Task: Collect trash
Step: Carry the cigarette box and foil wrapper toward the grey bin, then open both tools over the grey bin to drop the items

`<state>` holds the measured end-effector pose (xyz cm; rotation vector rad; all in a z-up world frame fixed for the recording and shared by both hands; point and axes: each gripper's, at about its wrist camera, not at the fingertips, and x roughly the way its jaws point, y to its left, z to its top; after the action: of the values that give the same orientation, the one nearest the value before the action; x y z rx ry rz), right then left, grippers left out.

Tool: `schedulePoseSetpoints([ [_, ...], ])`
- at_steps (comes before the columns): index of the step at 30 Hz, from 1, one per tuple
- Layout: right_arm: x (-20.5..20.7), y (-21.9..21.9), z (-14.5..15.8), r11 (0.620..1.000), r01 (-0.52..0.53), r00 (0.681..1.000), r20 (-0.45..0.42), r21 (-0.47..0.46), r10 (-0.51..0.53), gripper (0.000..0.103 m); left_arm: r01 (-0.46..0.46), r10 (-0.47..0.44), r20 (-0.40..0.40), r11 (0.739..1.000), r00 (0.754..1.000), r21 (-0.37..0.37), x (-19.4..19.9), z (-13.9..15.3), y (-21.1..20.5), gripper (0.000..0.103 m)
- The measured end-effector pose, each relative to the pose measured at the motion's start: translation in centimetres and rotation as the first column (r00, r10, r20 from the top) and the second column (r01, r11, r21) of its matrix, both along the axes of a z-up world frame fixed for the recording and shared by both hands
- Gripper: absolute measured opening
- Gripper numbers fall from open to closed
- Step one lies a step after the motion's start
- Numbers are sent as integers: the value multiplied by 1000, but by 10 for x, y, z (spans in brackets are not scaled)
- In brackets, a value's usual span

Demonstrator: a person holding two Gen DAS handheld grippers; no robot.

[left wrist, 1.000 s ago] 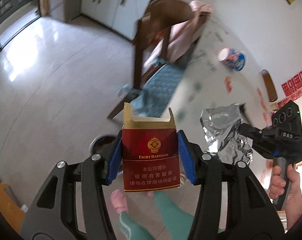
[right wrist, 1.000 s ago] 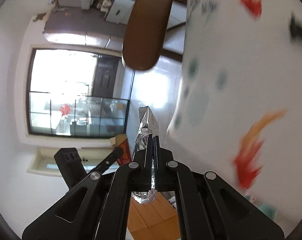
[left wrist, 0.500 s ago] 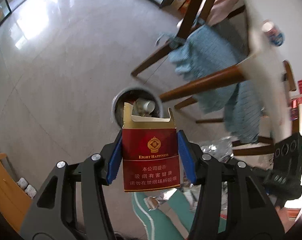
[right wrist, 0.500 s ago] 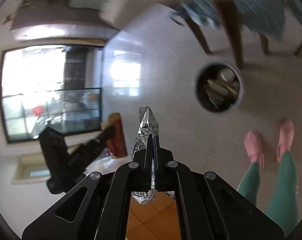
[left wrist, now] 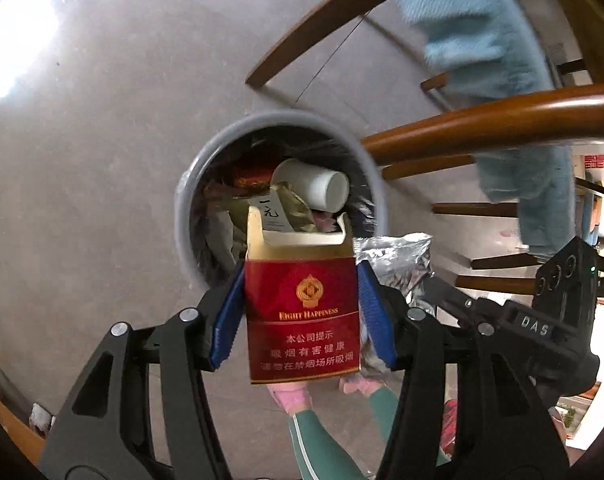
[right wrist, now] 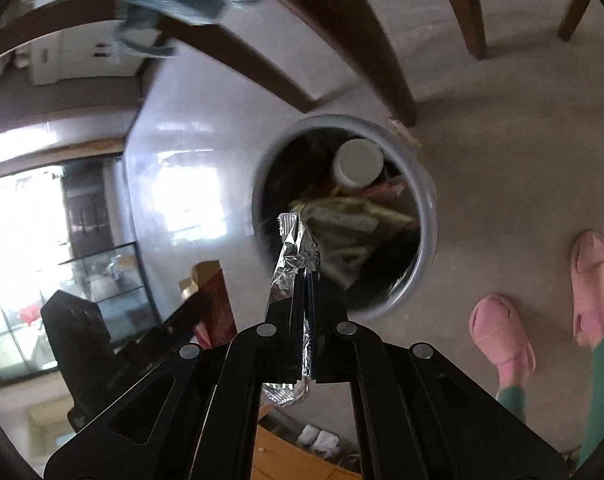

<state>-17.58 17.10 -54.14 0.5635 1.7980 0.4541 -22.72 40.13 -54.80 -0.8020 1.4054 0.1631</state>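
My left gripper (left wrist: 301, 316) is shut on an open red cigarette pack (left wrist: 302, 300), held upright just above and in front of a round grey trash bin (left wrist: 190, 184) on the floor. The bin holds a white cup (left wrist: 314, 186) and wrappers. My right gripper (right wrist: 306, 280) is shut on a crumpled silver foil wrapper (right wrist: 296, 256), held over the near edge of the same bin (right wrist: 428, 216). The foil (left wrist: 394, 256) and right gripper also show at the right of the left wrist view. The pack (right wrist: 218, 300) and left gripper show at the left of the right wrist view.
Brown wooden chair legs (left wrist: 482, 128) with blue cloth (left wrist: 474, 28) draped on them stand right behind the bin. The person's pink slippers (right wrist: 502, 336) and green trousers are on the floor to the right of the bin. Grey tile floor surrounds it.
Both grippers have swung down from the table towards the floor and moved closer to the bin, which now looms large. Each still holds its piece of trash.
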Motion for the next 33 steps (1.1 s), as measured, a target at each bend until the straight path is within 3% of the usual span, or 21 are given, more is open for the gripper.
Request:
schedulePoseSetpoints([
  [1,3,3,-11,1000,10,1000,-25,8,-10,11,-1,1,-7,1000,1000,-7,1,-9,0,54],
  [4,6,6,-23,1000,10,999,-49,-27,-11,51,-27,26,-51,999,998,-27,-1,-25,0,71],
  [7,6,-2,-11,999,27,998,-47,-29,-28,51,-63,62,-36,998,997,-27,-10,-12,3,73],
  [12,-2,-16,30,1000,11,995,-97,13,-9,54,-137,137,9,989,991,-48,-39,41,7,74],
  [17,-32,-25,118,987,-118,980,-147,110,134,55,-195,196,48,980,979,-35,-80,136,5,74],
  [18,-41,-29,149,980,-136,974,-163,145,160,55,-209,211,70,977,975,-40,-91,169,2,75],
  [24,-52,-57,290,948,-127,977,-127,290,170,55,-232,232,131,973,964,-14,-105,314,-16,81],
  [27,-30,-78,354,935,-96,991,-53,341,120,55,-208,203,213,978,956,5,-84,381,-35,87],
  [29,-4,-98,397,932,-101,995,53,348,88,56,-147,133,278,989,951,30,-58,418,-53,87],
  [33,43,-152,457,932,-20,976,209,361,-60,58,-39,10,383,997,924,68,0,464,-93,87],
])
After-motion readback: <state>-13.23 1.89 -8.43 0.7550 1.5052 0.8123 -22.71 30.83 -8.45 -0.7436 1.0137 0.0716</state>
